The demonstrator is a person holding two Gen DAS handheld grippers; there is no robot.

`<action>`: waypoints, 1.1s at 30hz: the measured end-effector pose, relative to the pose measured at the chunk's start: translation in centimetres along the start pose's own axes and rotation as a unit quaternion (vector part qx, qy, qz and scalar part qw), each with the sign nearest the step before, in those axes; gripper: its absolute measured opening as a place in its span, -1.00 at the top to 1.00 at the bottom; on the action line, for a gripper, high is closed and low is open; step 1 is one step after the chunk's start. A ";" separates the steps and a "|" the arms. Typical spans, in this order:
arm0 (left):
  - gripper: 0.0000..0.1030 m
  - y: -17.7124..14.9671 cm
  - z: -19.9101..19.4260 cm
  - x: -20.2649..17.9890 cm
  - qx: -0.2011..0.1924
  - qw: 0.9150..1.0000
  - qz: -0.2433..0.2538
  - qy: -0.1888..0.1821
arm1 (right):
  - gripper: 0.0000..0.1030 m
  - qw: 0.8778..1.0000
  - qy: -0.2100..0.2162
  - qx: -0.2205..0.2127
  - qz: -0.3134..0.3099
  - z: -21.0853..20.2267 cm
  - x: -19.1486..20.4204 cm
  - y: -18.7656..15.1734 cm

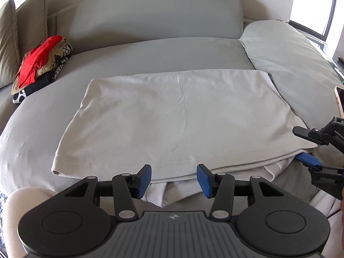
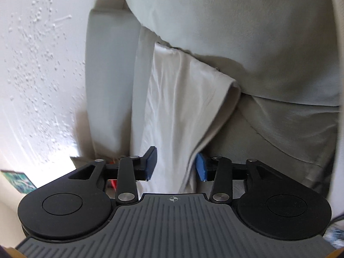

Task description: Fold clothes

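Note:
A cream shirt (image 1: 172, 116) lies folded flat on the grey sofa seat (image 1: 150, 51), with a ribbed collar layer peeking out under its near hem. My left gripper (image 1: 174, 180) hovers at that near hem, open, with the lower layers showing between its blue pads and nothing pinched. My right gripper (image 1: 297, 144) is rolled on its side at the shirt's near right corner, one finger above the cloth and its blue pad (image 1: 307, 160) beneath. In the right wrist view the shirt's edge (image 2: 182, 107) runs between the parted pads of the right gripper (image 2: 176, 165), which is open.
A pile of red, beige and black-and-white clothes (image 1: 40, 64) sits at the far left beside olive cushions (image 1: 13, 40). A pale cushion (image 1: 290, 64) borders the shirt on the right. A phone (image 1: 339, 99) lies at the right edge. The sofa backrest (image 1: 159, 15) stands behind.

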State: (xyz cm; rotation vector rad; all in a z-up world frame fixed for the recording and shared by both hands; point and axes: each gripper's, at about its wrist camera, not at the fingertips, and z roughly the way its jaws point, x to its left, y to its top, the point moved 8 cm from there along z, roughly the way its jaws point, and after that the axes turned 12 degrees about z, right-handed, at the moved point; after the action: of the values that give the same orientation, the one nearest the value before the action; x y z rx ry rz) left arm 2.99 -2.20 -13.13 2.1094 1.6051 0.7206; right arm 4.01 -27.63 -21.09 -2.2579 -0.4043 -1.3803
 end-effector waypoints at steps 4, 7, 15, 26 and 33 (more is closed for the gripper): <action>0.05 0.1 -0.2 0.3 -0.002 1.000 -0.005 -0.001 | 0.12 1.000 0.002 -0.022 0.009 1.0 0.5 1.2; 0.01 0.1 -0.4 1.1 -0.007 1.000 -0.017 0.003 | 0.11 0.997 -0.012 -0.069 -0.022 1.6 1.4 2.0; -0.04 -0.3 -1.9 6.0 -0.024 0.997 -0.078 0.017 | 0.92 0.979 -0.087 -0.144 -0.116 2.1 2.3 2.0; -0.07 -2.2 -3.8 17.4 -0.051 0.973 -0.213 0.073 | 0.93 0.790 -0.230 -0.183 -0.538 7.4 15.1 -11.8; -0.08 -5.5 -4.9 22.8 -0.050 0.951 -0.289 0.101 | 0.93 0.693 -0.230 -0.026 -0.683 17.3 12.9 -27.2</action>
State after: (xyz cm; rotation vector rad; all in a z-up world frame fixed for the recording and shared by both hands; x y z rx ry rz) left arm 0.55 21.20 -8.78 1.4080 2.1054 0.7989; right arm 10.07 4.72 -10.12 -2.1993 -2.6186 -1.1930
